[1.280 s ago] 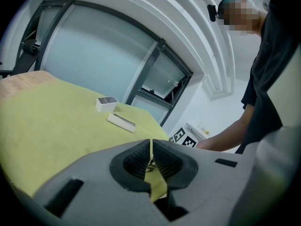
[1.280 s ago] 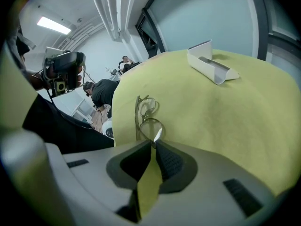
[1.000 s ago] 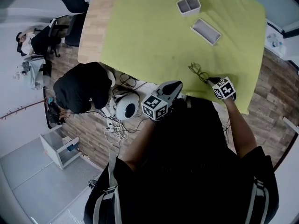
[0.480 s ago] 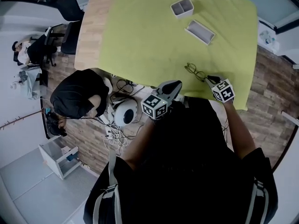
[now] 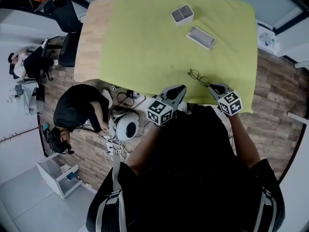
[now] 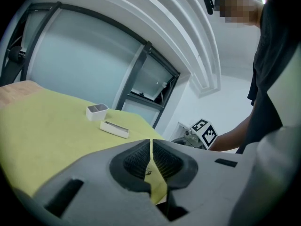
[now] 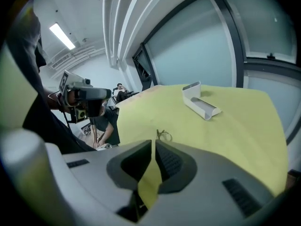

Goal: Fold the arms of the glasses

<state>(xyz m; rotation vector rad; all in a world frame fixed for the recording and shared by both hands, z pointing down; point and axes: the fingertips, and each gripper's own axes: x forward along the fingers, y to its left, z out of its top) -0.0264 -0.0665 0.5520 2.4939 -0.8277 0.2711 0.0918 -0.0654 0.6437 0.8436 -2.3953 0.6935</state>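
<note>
Dark thin-framed glasses (image 5: 199, 76) lie on the yellow-green cloth near the table's front edge, arms spread open; a small part of them (image 7: 163, 135) shows just past my right jaws. My right gripper (image 5: 216, 87) hovers close to the glasses' right side, jaws shut with nothing between them. My left gripper (image 5: 180, 89) hangs at the table's front edge, left of the glasses, jaws shut and empty. The left gripper view shows only a dark speck of the glasses (image 6: 148, 172) through the slit between the jaws.
A small white two-compartment box (image 5: 182, 14) and a long white open tray (image 5: 200, 36) sit at the far side of the cloth (image 5: 159, 42). A person in black (image 5: 77, 112) crouches on the floor left of the table beside a white round device (image 5: 126, 128) and cables.
The head view has shifted, so the table sits higher in the frame. The right gripper has drawn slightly back from the glasses. The crouching person has moved down-left.
</note>
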